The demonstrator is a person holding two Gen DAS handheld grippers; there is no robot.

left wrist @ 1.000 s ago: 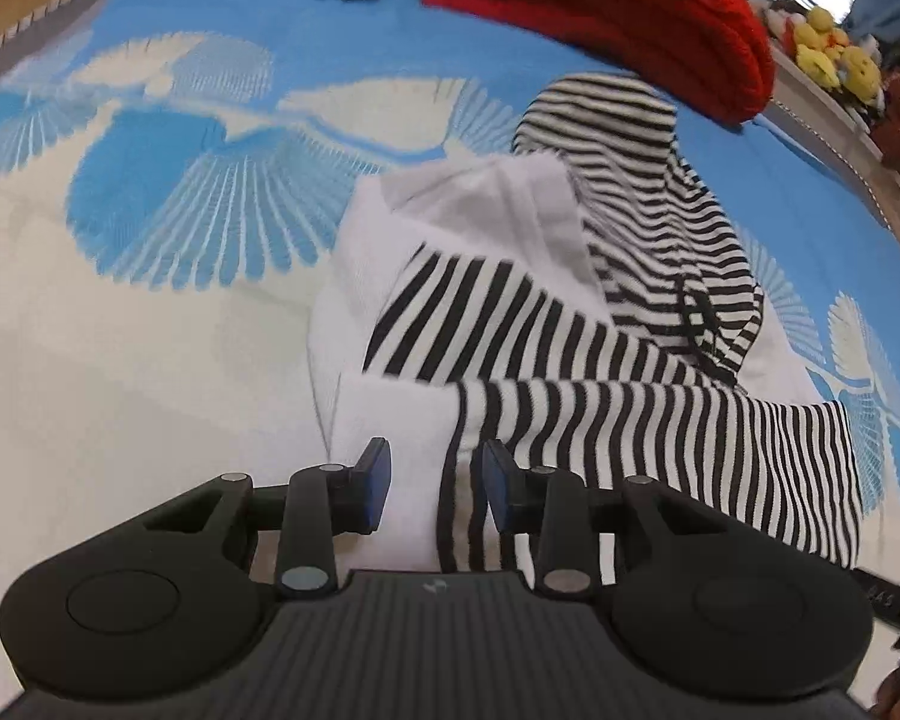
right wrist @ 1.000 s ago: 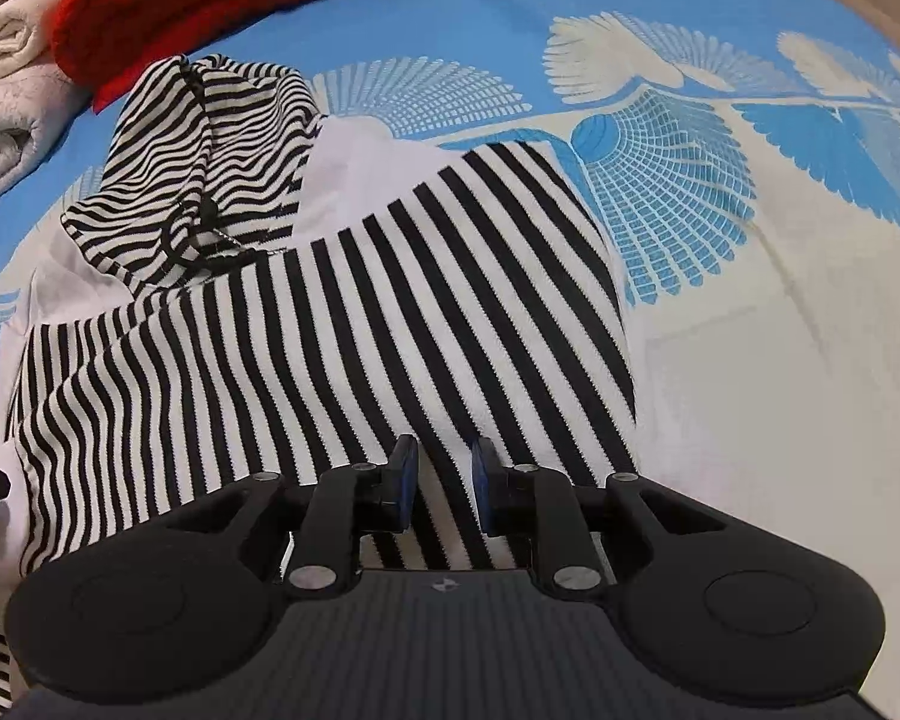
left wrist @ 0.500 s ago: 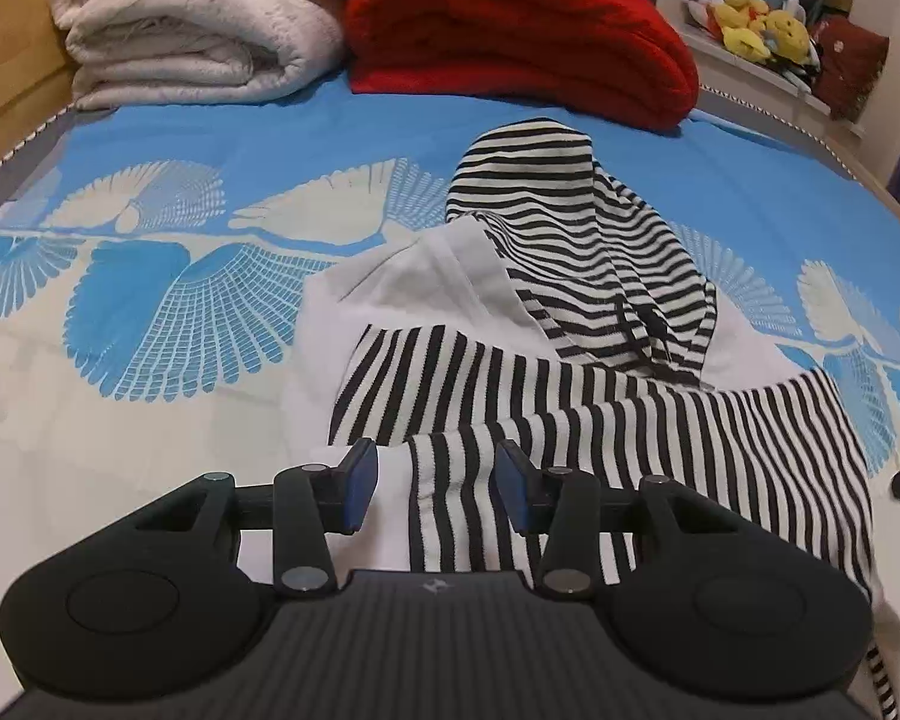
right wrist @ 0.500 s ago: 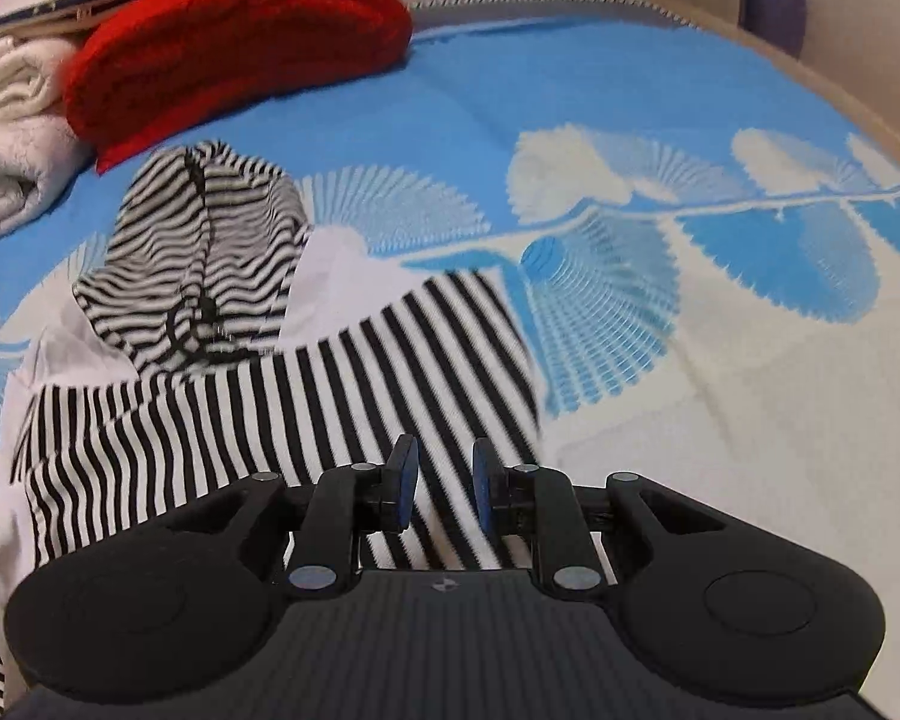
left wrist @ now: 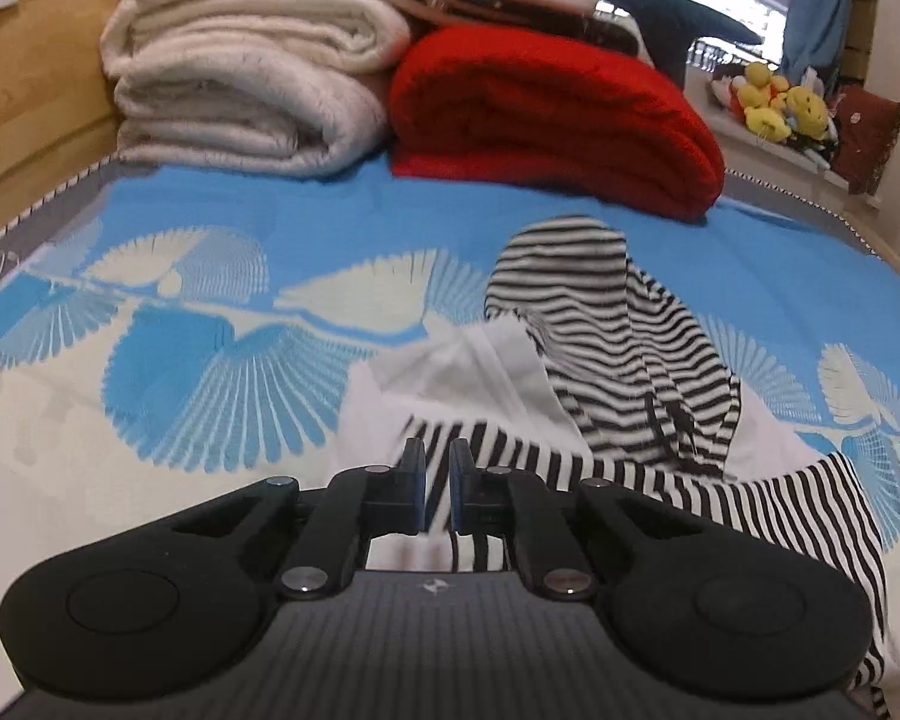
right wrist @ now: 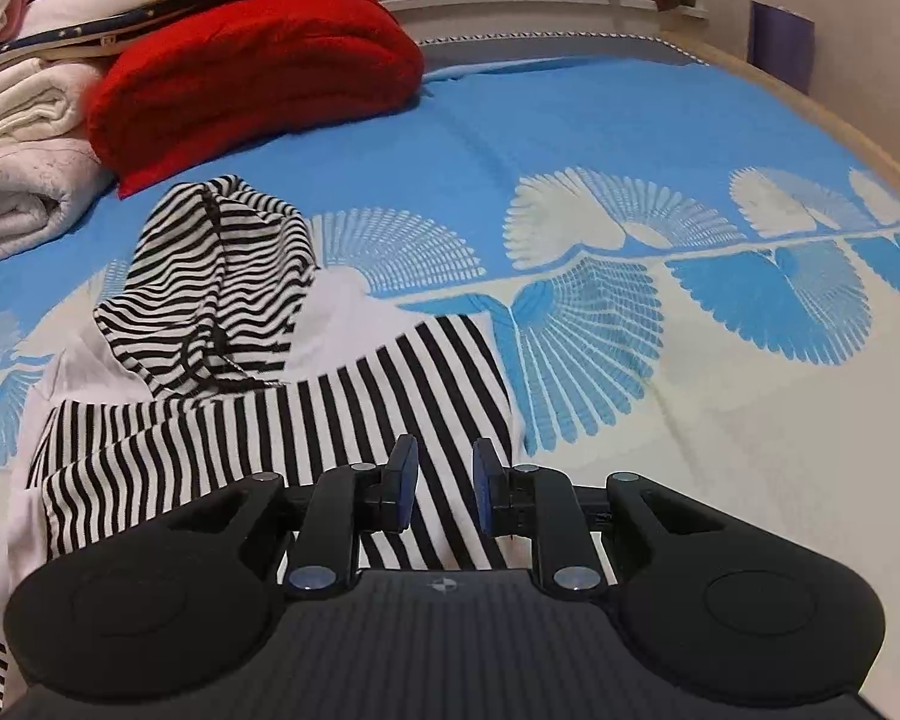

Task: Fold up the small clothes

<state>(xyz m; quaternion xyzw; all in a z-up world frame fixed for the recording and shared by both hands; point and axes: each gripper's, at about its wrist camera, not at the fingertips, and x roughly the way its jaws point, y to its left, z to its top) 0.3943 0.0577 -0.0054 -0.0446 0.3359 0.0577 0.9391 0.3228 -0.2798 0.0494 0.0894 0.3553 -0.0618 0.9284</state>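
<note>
The hoodie (left wrist: 618, 360) lies spread on the bedspread (left wrist: 180, 360), its striped hem reaching under both grippers. We tilt the left gripper (left wrist: 437, 495) down over it; its jaws have just been closing to a narrow slit, with white and striped cloth between the pads. Our right gripper (right wrist: 438, 489) stays partly open, striped cloth showing in the gap; whether it pinches, we cannot tell. Both views now look higher than a second ago, taking in the red blanket (left wrist: 546, 114) and white blankets (left wrist: 246, 84) beyond.
</note>
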